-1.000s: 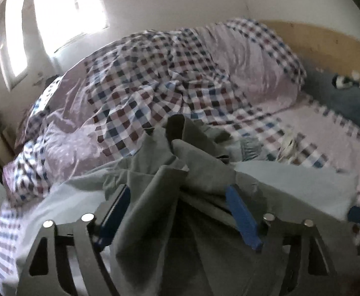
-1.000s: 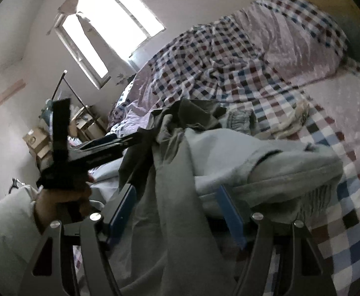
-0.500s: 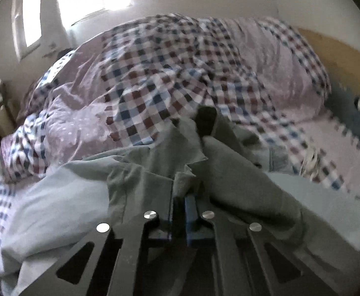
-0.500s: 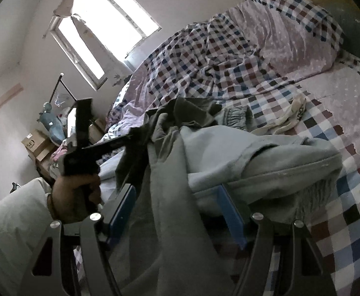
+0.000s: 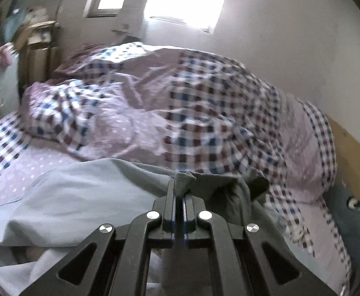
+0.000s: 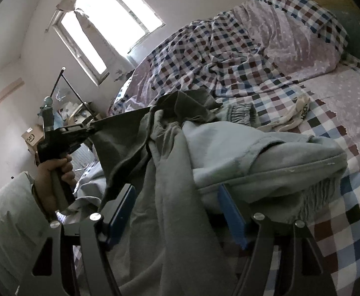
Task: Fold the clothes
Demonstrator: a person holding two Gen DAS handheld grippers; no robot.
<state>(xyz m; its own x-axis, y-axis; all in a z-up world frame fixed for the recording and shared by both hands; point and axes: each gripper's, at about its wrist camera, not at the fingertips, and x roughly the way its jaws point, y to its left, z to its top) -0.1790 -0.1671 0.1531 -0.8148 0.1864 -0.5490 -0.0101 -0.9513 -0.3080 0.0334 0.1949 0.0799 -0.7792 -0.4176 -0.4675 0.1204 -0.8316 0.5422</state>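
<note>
My left gripper (image 5: 179,197) is pressed together, pinching a corner of the grey-green garment (image 6: 130,133) and drawing it taut to the left. The garment drapes over a pale blue garment (image 6: 241,143) on the near side of the bed (image 6: 340,234). My right gripper (image 6: 177,212) stands spread, with cloth lying loose between its blue pads (image 6: 231,214). The checked quilt (image 5: 204,103) is heaped on the far side.

Two close wrist views across bed (image 5: 303,148)
</note>
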